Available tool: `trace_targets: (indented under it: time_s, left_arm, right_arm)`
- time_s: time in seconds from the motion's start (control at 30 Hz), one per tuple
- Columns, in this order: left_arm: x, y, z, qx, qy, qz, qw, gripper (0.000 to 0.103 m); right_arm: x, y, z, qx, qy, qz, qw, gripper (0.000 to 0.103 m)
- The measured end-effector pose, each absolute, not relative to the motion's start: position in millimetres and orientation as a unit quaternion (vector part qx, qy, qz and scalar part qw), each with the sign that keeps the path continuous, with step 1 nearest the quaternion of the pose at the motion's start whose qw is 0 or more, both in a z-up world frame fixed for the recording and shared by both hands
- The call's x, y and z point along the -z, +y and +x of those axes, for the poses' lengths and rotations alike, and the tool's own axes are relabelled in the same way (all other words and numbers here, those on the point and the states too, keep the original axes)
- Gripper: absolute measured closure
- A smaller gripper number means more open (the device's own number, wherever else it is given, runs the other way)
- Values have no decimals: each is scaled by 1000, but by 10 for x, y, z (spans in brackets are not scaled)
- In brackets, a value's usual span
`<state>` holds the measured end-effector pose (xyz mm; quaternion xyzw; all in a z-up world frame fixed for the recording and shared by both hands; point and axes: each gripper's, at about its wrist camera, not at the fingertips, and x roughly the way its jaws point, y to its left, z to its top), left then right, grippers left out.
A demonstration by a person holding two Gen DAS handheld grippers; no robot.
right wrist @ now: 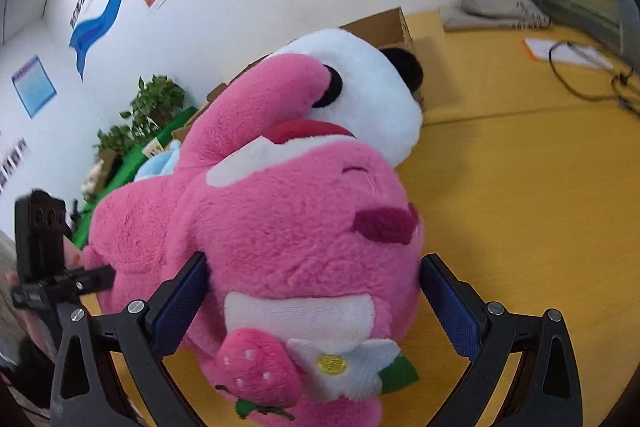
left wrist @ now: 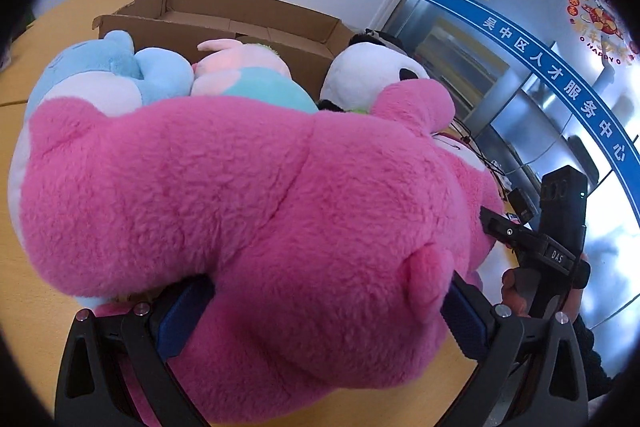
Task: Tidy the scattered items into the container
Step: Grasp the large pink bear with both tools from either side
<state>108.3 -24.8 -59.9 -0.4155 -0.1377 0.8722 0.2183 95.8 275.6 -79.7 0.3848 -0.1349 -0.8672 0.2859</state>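
A big pink plush bear point(left wrist: 256, 195) fills the left wrist view. My left gripper point(left wrist: 324, 311) is shut on its lower body. My right gripper point(right wrist: 316, 291) is shut on the bear's head point(right wrist: 304, 227), near its strawberry and flower trim. The bear is held above the yellow table. Behind it lie a panda plush point(left wrist: 368, 75), a blue plush point(left wrist: 112, 67) and a pink and teal plush point(left wrist: 248, 75). An open cardboard box point(left wrist: 224, 15) stands behind them. The right gripper also shows at the right of the left wrist view point(left wrist: 532, 239).
The yellow table point(right wrist: 520, 187) stretches to the right, with a black cable point(right wrist: 580, 83), papers point(right wrist: 544, 49) and a folded cloth point(right wrist: 496, 9) at its far end. A glass wall point(left wrist: 520, 75) is on the right. Potted plants point(right wrist: 152, 107) stand by the white wall.
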Motion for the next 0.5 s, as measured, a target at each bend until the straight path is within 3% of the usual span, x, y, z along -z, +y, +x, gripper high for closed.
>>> trace_targets:
  time_s: [0.17,0.33,0.4,0.5]
  left_arm:
    - [559,-318,1124,-865,-144,-424,229,24]
    - [487,-348,1182,-863,-146,-424,234,40]
    - [423,-364,1227,-864,-147,-421,235,42]
    - [233,-405,1305,-871,-145,-405,238,42]
  right_arm:
    - [797,2705,1063,875,-131,375,278,2]
    - [676,2596,1229,889,-104,360,264,21]
    - [592,2571,1314,893,-90,353,265,29]
    - [400,2525,1505,907,-62,325,262,34]
